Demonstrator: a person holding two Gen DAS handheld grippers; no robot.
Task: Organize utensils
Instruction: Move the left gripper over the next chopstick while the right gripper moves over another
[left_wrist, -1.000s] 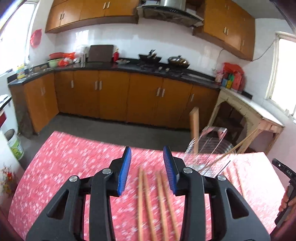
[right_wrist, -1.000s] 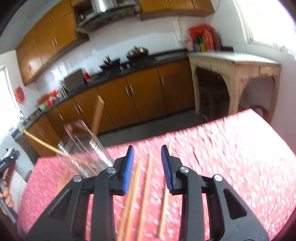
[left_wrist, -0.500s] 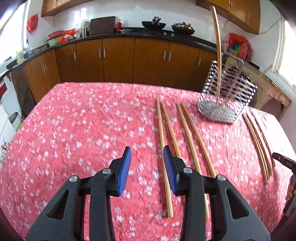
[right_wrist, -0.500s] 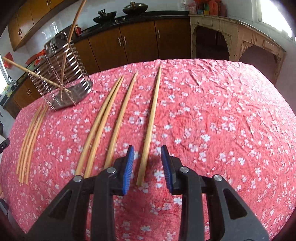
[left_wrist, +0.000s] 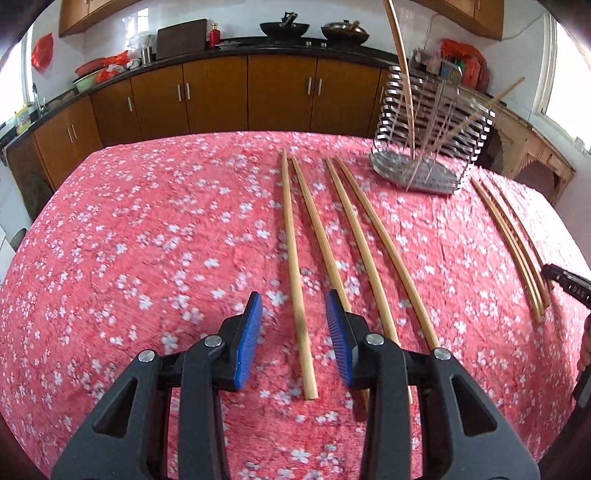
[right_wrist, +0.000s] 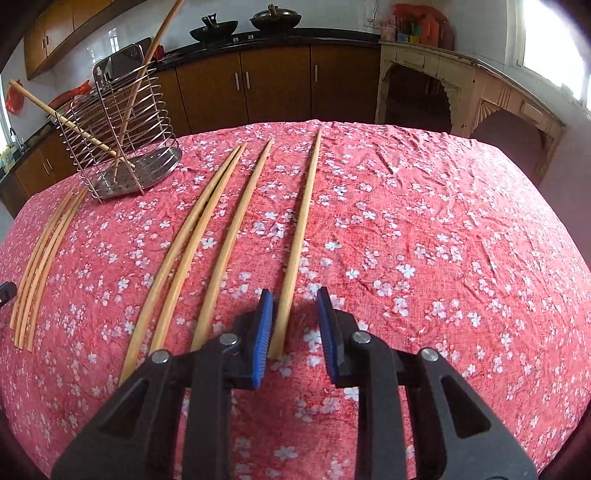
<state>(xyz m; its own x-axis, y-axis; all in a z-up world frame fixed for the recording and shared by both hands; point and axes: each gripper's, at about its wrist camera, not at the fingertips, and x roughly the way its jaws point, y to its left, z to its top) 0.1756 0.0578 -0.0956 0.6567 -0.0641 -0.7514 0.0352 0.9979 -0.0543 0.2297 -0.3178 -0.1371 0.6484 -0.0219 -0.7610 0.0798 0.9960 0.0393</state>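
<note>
Several long wooden chopsticks lie side by side on the red flowered tablecloth (left_wrist: 147, 229). My left gripper (left_wrist: 294, 325) is open, low over the near end of the leftmost chopstick (left_wrist: 291, 236), which lies between its jaws. My right gripper (right_wrist: 294, 314) is open, with the near end of the rightmost chopstick (right_wrist: 301, 221) between its jaws. A wire utensil holder (left_wrist: 428, 129) stands at the far side with two chopsticks leaning in it; it also shows in the right wrist view (right_wrist: 122, 140). A bundle of thinner sticks (left_wrist: 513, 240) lies beside it.
The table's far edge faces brown kitchen cabinets (left_wrist: 221, 99) and a counter with woks. A pale wooden side table (right_wrist: 461, 85) stands at the right. The other gripper's black tip (left_wrist: 569, 284) shows at the right edge of the left wrist view.
Both grippers have come down and tilted from looking across the kitchen to hovering low over the table, each now straddling the near end of a chopstick. Both stayed open.
</note>
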